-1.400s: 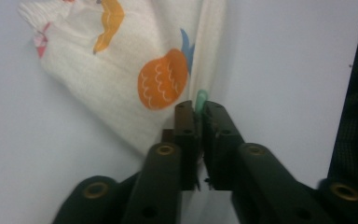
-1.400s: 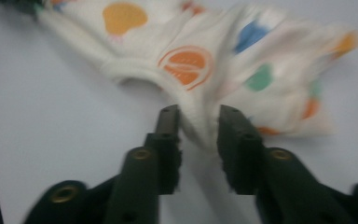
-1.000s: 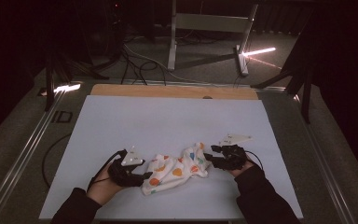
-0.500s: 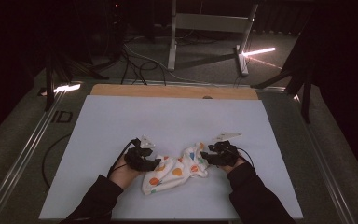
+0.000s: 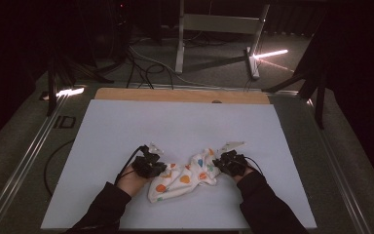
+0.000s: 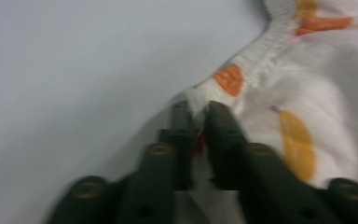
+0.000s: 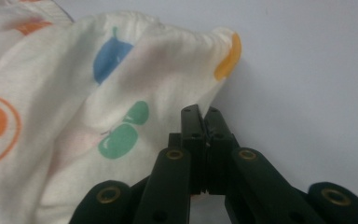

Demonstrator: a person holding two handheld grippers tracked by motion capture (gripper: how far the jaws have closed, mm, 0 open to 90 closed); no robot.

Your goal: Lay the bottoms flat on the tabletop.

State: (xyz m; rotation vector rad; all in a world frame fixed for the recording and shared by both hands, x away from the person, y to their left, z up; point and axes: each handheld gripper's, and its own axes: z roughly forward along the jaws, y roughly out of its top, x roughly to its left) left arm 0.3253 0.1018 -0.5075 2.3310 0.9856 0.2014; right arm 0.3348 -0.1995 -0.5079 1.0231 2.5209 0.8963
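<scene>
A crumpled white cloth (image 5: 182,180) printed with coloured fruit lies on the pale mat near the front edge. My left gripper (image 5: 161,169) is at the cloth's left end. Its jaws have just been closing, and in the left gripper view the gripper (image 6: 198,109) pinches the gathered hem of the cloth (image 6: 284,93). My right gripper (image 5: 216,166) is at the cloth's right end. Its jaws have also just been closing, and in the right gripper view the gripper (image 7: 204,112) stands pressed together on an edge of the cloth (image 7: 74,93).
The pale mat (image 5: 175,122) covers most of the table, with a wooden strip (image 5: 180,95) along its far edge. Metal rails (image 5: 24,161) run down the left side. A black cable (image 5: 53,161) loops off the mat at the left. A metal stand (image 5: 219,29) is on the dark floor beyond.
The left hand has moved right and forward to the cloth's left end, and the right hand has sunk slightly. Both pairs of jaws have closed on the cloth's ends.
</scene>
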